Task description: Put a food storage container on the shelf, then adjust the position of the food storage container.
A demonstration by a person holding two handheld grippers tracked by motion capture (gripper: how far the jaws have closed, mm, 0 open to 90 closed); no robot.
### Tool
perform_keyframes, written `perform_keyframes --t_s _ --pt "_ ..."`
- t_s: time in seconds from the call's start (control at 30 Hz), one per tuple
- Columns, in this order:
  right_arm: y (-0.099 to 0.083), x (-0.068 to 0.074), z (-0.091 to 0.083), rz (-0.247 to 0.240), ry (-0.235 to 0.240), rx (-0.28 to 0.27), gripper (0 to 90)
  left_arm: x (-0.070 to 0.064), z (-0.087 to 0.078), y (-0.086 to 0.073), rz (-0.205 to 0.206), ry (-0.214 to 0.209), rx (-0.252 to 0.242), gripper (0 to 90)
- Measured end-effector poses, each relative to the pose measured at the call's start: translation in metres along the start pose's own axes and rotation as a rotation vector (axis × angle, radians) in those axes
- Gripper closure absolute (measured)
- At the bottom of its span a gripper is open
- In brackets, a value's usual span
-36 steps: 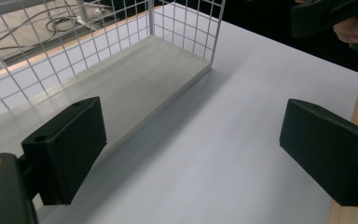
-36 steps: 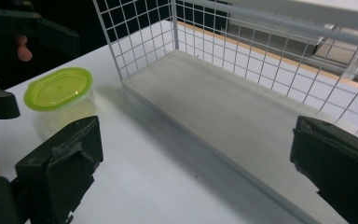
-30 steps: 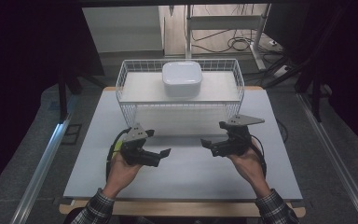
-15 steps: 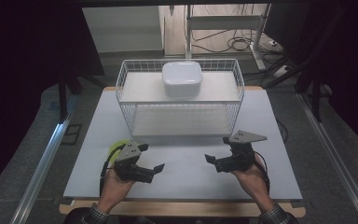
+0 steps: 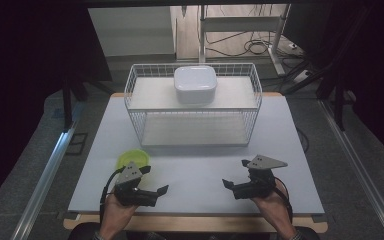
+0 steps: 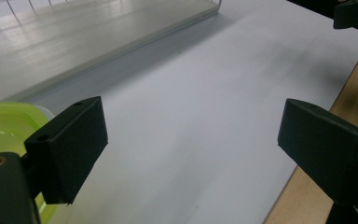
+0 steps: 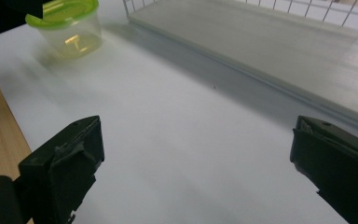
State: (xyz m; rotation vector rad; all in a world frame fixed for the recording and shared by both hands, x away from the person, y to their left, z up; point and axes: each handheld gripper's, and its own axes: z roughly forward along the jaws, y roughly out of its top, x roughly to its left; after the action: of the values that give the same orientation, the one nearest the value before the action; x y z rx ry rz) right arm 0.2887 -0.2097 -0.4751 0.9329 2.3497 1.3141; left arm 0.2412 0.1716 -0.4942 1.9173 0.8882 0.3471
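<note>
**Both tools pulled back to the near edge, green-lidded tub uncovered**

Since a second ago both hands have drawn toward the person, from mid-counter to its near edge, and a tub that the left hand hid now shows beyond it.

From the high view, the left tool (image 5: pixel 156 192) and the right tool (image 5: pixel 233 185) sit low on the white counter (image 5: pixel 200 165), tips turned inward toward each other and well apart. A small round tub with a lime-green lid (image 5: pixel 131 159) stands on the counter just beyond the left tool, close to the grey plate on top of it, and in front of the left end of the white wire basket (image 5: pixel 135 120). This view alone shows a white lidded box (image 5: pixel 195 84) on the basket's upper shelf.

The left gripper view looks along its own jaws, spread wide with nothing between them; the tub (image 6: pixel 0 126) is cut off at the left edge, partly behind the left jaw, outside the gap. At the upper right corner the other tool shows dark.

The right gripper view gives what the others lack: the tub (image 7: pixel 72 25) seen from the side, its clear body under the green lid, upright, far ahead and to the left of jaws that also stand wide and empty. The basket's lower shelf (image 7: pixel 261 42) runs across the top.
</note>
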Motion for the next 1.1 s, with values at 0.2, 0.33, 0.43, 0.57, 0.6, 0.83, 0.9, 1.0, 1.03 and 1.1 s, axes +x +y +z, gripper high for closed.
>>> perform_keyframes --t_s 0.2,0.33,0.43,0.57,0.6,0.83,0.9,1.0,1.03,1.1 --pt "-0.012 -0.001 -0.001 0.023 0.003 0.038 3.6 -0.002 0.005 -0.005 0.024 0.007 0.042 7.5" --pt "-0.014 -0.002 -0.001 0.031 0.000 0.044 3.9 -0.003 0.006 -0.006 0.046 0.004 0.044 7.4" --pt "-0.015 -0.003 -0.001 0.038 -0.001 0.045 4.2 -0.003 0.004 -0.003 0.069 0.031 0.046 10.4" --pt "-0.016 -0.002 0.003 0.038 0.000 0.064 4.7 0.002 -0.001 -0.002 0.080 0.074 0.057 28.7" --pt "-0.016 -0.002 0.003 0.038 0.000 0.064 4.7 0.002 -0.001 -0.002 0.080 0.074 0.057 34.4" --pt "-0.017 -0.002 0.006 0.038 0.002 0.081 5.6 0.034 -0.022 -0.001 -0.018 0.087 -0.007 78.1" --pt "-0.017 -0.001 0.007 0.040 0.006 0.083 5.8 0.044 -0.029 -0.004 -0.047 0.092 -0.025 87.8" --pt "-0.017 -0.001 0.008 0.040 0.008 0.088 6.0 0.054 -0.037 -0.007 -0.070 0.129 -0.036 90.0" --pt "-0.017 -0.001 0.009 0.037 0.010 0.091 6.2 0.060 -0.043 -0.010 -0.080 0.166 -0.042 90.0" --pt "-0.018 -0.001 0.009 0.035 0.012 0.097 6.6 0.068 -0.049 -0.013 -0.093 0.211 -0.046 90.0"
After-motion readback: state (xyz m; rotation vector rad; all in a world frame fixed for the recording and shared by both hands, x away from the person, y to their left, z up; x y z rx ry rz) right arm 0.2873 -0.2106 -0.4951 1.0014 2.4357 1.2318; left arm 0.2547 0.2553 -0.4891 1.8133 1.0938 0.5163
